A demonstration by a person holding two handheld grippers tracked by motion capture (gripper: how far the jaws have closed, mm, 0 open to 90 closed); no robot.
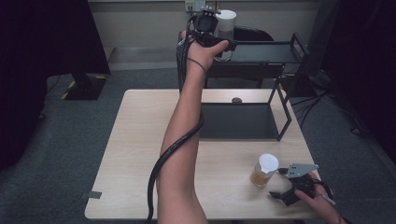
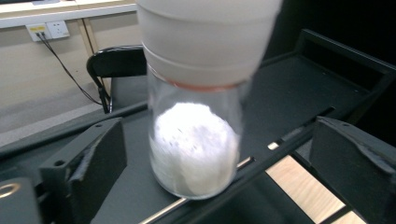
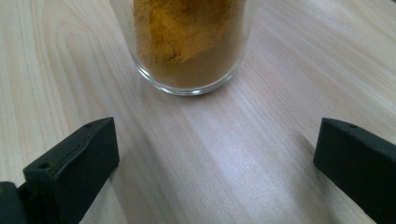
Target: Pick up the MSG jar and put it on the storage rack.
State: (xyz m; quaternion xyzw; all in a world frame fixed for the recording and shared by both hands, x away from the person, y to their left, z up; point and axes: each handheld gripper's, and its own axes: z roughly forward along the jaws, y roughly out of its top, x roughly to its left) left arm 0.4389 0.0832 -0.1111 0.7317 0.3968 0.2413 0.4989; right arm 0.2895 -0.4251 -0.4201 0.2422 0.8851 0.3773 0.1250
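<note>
— While the left claw (image 2: 201,154) is held up at the black shelf (image 1: 266,51), how is it standing?

— It is released: its jaws are spread wide on either side of the white-powder jar (image 2: 194,149), and no pad is seen pressing on the glass. That jar is set upright on the top tier of the shelf, close to the front edge, under a broad white lid.

— And how should the step be finished?

— A straight withdrawal is judged best, with the jaws kept wide so that neither the glass nor the lid is clipped. Being so near the edge, the jar could be tipped by any sideways brush.

— What is seen of the right claw (image 1: 288,185)?

— It is also released, resting low over the desk (image 1: 140,154) with nothing between its jaws. The orange-powder jar (image 3: 189,44) is standing on the desk just ahead of it, apart from the pads, and a square approach at mid-height would be advised.
</note>
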